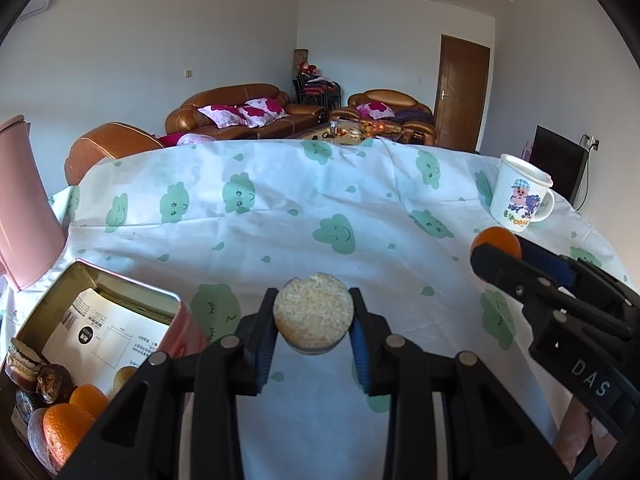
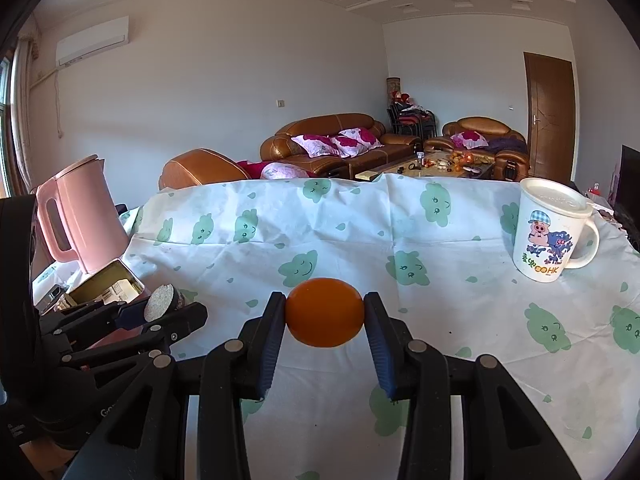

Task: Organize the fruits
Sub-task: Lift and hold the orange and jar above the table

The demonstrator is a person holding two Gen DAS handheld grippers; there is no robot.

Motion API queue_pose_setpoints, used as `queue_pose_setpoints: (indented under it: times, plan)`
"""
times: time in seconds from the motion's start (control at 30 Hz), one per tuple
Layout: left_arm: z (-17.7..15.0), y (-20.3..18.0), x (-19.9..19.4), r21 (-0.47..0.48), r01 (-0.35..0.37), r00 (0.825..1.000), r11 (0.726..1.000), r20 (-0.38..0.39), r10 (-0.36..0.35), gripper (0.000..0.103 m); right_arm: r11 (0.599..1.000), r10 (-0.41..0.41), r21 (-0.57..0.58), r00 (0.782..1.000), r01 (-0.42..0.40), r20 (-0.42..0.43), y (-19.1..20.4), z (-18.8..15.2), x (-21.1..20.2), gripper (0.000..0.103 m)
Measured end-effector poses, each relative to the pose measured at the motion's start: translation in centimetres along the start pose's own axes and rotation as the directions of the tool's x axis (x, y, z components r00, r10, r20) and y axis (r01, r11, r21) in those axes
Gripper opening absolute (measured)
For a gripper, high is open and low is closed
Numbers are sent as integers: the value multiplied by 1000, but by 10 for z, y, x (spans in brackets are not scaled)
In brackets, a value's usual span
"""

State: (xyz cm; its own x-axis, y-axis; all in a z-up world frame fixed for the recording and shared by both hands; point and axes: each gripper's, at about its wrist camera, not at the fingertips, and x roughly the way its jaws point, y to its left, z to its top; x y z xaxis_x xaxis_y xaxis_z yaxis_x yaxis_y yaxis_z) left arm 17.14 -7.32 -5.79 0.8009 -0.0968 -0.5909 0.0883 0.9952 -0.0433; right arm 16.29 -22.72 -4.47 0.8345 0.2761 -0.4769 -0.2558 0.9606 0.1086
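Note:
My left gripper [image 1: 314, 316] is shut on a round crumb-topped cake [image 1: 313, 311] and holds it above the cloth. It also shows in the right wrist view [image 2: 160, 304], low at the left. My right gripper [image 2: 325, 312] is shut on an orange [image 2: 325, 312]; in the left wrist view that orange [image 1: 496, 240] shows at the right between the black fingers. An open tin box [image 1: 100, 312] at the lower left holds oranges [image 1: 66, 428], dark cakes [image 1: 52, 380] and a printed card. The tin also shows in the right wrist view [image 2: 108, 284].
The table wears a white cloth with green clouds [image 1: 320, 208]. A pink kettle [image 2: 80, 216] stands at the left beside the tin. A white cartoon mug [image 2: 552, 228] with a lid stands at the right. Sofas and a coffee table lie beyond.

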Motion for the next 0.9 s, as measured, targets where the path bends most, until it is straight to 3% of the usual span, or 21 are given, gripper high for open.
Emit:
queue_pose_setpoints:
  times: [0.9]
  plan:
    - [-4, -9, -27, 40, -58, 989, 998, 139, 52, 34, 999, -6, -48, 994, 11, 113, 9, -3, -22, 42]
